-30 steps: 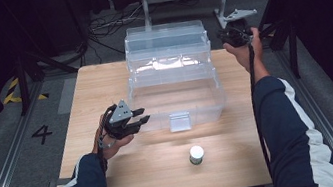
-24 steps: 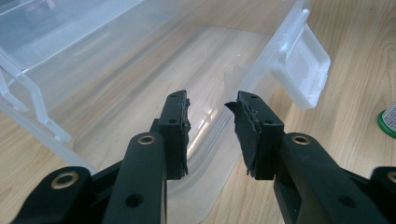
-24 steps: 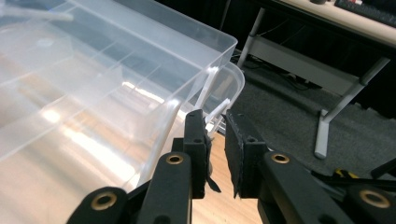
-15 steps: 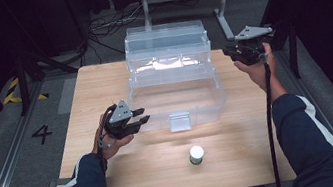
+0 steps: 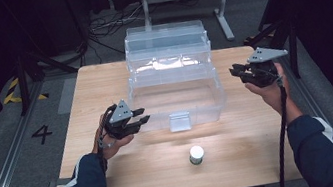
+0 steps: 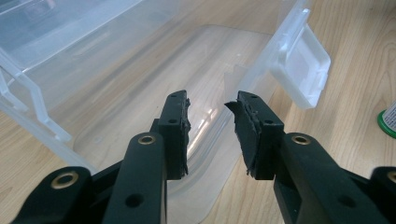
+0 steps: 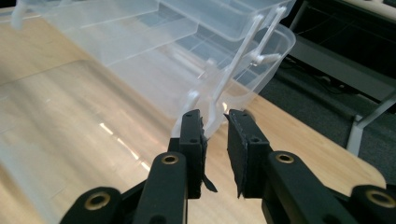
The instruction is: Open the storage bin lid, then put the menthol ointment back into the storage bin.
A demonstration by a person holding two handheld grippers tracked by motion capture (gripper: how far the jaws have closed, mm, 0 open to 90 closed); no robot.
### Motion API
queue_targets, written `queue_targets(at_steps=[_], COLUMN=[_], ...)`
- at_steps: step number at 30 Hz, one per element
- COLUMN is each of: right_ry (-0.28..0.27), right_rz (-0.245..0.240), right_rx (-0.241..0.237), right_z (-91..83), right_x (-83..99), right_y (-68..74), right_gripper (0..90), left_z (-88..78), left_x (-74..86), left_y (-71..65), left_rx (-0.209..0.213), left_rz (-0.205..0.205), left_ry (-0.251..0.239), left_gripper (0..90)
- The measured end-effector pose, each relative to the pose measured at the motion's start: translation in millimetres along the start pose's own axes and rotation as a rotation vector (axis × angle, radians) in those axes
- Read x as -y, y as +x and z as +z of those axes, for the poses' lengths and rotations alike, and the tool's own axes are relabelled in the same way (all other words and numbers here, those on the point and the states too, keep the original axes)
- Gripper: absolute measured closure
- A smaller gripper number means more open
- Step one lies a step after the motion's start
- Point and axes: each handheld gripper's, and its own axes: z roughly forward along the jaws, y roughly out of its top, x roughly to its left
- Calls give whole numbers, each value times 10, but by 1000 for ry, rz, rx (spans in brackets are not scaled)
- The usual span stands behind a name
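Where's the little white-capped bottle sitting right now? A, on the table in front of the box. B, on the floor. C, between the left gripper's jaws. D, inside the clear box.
A: the bottle stands alone on the table, on the near side of the box, with both grippers away from it.

I can't read the small white-capped bottle (image 5: 196,155); my left gripper view cuts it off at the right edge.

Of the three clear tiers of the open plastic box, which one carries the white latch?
The lowest, widest tier, nearest the person: the white latch hangs on its front wall. The middle tier and top tier behind it have none.
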Motion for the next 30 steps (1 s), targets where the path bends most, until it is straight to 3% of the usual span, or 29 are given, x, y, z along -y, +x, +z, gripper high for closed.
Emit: queue_targets(at_steps=[11, 16, 30], right_ry=[28, 42, 123], right_rz=[5, 1, -62], right_rx=[-76, -136, -280], right_z=[-199, -278, -313], right_x=[395, 536, 697], right_y=[304, 481, 867], right_gripper=[682, 652, 589], left_z=[4, 4, -8], left_x=[-3, -6, -38], left_y=[-20, -20, -64], left_rx=[-16, -17, -47], left_rz=[5, 7, 28], left_ry=[0, 2, 25], left_gripper=[648, 647, 651])
